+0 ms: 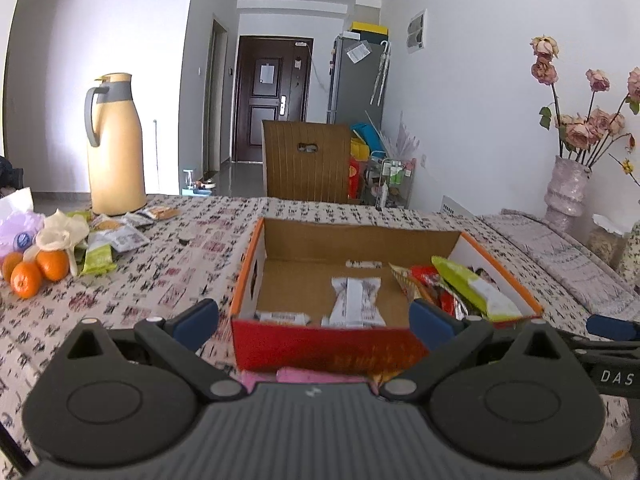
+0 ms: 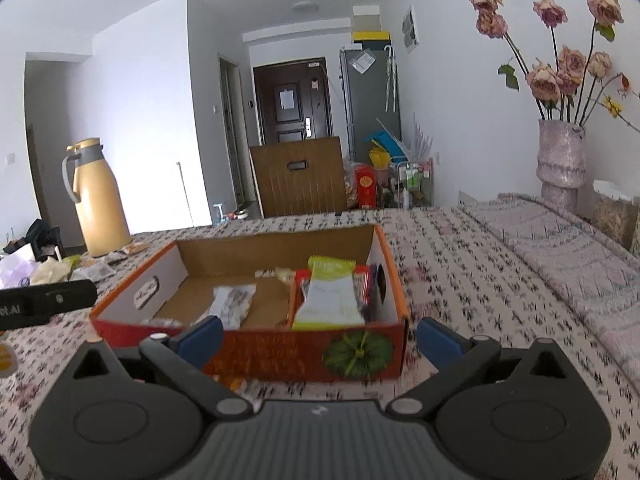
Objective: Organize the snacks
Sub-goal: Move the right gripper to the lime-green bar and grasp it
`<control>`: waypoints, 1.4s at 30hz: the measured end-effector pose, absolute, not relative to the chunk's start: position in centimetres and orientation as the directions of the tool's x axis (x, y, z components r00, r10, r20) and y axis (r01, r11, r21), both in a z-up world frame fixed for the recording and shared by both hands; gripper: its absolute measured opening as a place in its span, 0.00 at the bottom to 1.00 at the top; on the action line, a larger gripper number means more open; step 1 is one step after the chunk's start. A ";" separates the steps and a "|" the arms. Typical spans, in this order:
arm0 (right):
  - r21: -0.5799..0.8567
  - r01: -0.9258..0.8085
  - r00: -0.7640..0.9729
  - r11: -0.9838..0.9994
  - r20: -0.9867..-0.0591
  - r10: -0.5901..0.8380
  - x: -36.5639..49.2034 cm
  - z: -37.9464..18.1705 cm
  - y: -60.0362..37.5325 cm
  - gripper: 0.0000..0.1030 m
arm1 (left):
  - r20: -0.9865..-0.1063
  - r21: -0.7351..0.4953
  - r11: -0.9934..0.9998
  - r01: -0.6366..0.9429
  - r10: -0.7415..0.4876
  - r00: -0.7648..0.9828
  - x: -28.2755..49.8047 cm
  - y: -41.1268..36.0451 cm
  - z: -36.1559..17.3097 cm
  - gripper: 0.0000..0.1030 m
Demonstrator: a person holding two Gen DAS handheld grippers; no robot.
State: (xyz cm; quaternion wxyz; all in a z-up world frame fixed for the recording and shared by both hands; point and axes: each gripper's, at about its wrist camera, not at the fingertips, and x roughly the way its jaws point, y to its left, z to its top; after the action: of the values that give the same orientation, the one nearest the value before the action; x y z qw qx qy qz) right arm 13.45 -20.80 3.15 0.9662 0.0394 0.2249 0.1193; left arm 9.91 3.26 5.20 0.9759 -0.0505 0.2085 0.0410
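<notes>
The open cardboard box [image 1: 404,236], orange-rimmed with a glossy red front, sits mid-counter [image 1: 168,280] on a patterned cloth. Inside it: a crinkly white wrapper [image 1: 354,304] lying flat, with a lime-green packet [image 2: 330,298] and shiny red packs [image 1: 440,288] piled at its right wall. More wrapped snacks [image 1: 116,236] and round oranges [image 1: 34,272] lie at the counter's far left by a smooth tan thermos [image 1: 116,148]. The left gripper [image 1: 316,316] and right gripper [image 2: 318,334] both have their fingers spread wide, holding nothing.

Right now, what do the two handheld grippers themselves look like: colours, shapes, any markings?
Both look alike. The left gripper and right gripper each have a dark grey ribbed body, two round black housings with silver pivot pins, black linkage arms, and blue fingers. White lettering reading "DAS" shows on the right one's side, seen from the left camera. No cables or sleeves are visible.
</notes>
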 end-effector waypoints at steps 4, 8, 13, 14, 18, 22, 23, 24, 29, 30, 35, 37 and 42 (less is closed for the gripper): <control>0.141 -0.218 0.861 0.966 -0.438 0.259 12.0 2.3 -21.0 1.00 | -0.430 -0.090 0.991 -0.098 0.051 0.901 8.4 3.6 4.2 1.00; 0.139 -0.232 0.852 0.963 -0.450 0.270 10.5 1.4 -20.8 1.00 | -0.447 -0.085 0.992 -0.095 0.047 0.893 7.0 3.7 3.2 1.00; 0.114 -0.267 0.839 0.957 -0.461 0.289 8.2 0.3 -20.2 1.00 | -0.469 -0.084 0.992 -0.089 0.040 0.882 5.3 4.0 1.9 1.00; 0.110 -0.273 0.837 0.956 -0.463 0.292 7.9 0.1 -20.1 0.98 | -0.476 -0.086 0.992 -0.089 0.038 0.878 5.0 4.1 1.6 1.00; 0.096 -0.293 0.820 0.951 -0.486 0.302 6.6 -1.0 -19.5 0.90 | -0.505 -0.095 0.991 -0.089 0.029 0.862 4.1 4.4 0.5 1.00; 0.099 -0.319 0.797 0.943 -0.510 0.323 6.1 -1.8 -18.9 0.78 | -0.520 -0.102 0.991 -0.088 0.022 0.854 3.6 4.6 -0.2 1.00; 0.100 -0.327 0.791 0.940 -0.515 0.330 6.1 -1.9 -18.7 0.74 | -0.523 -0.103 0.991 -0.087 0.021 0.852 3.5 4.6 -0.3 1.00; 0.101 -0.333 0.787 0.938 -0.518 0.335 6.2 -2.0 -18.5 0.71 | -0.524 -0.104 0.991 -0.087 0.020 0.852 3.4 4.6 -0.4 1.00; 0.087 -0.365 0.763 0.927 -0.542 0.351 6.3 -2.5 -17.2 0.55 | -0.524 -0.106 0.991 -0.081 0.014 0.851 3.3 4.6 -0.4 1.00; 0.091 -0.371 0.754 0.924 -0.551 0.357 6.5 -2.6 -17.0 0.46 | -0.524 -0.107 0.991 -0.079 0.012 0.851 3.2 4.6 -0.5 1.00; 0.071 -0.380 0.751 0.922 -0.559 0.353 6.5 -3.1 -16.3 0.42 | -0.528 -0.108 0.991 -0.074 0.006 0.849 3.1 4.4 -0.6 1.00; 0.068 -0.381 0.752 0.922 -0.558 0.352 6.3 -3.1 -16.3 0.42 | -0.529 -0.109 0.991 -0.072 0.004 0.848 3.1 4.3 -0.6 1.00; 0.063 -0.379 0.765 0.923 -0.540 0.351 5.9 -2.9 -16.4 0.33 | -0.532 -0.104 0.993 -0.064 -0.002 0.847 3.2 4.1 -0.7 1.00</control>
State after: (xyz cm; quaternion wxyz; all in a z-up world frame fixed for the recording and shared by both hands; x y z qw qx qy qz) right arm 5.93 -16.41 -2.92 0.9391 -0.0251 0.2822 0.1945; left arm 3.20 4.06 -0.69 0.9591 -0.0590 0.2764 0.0161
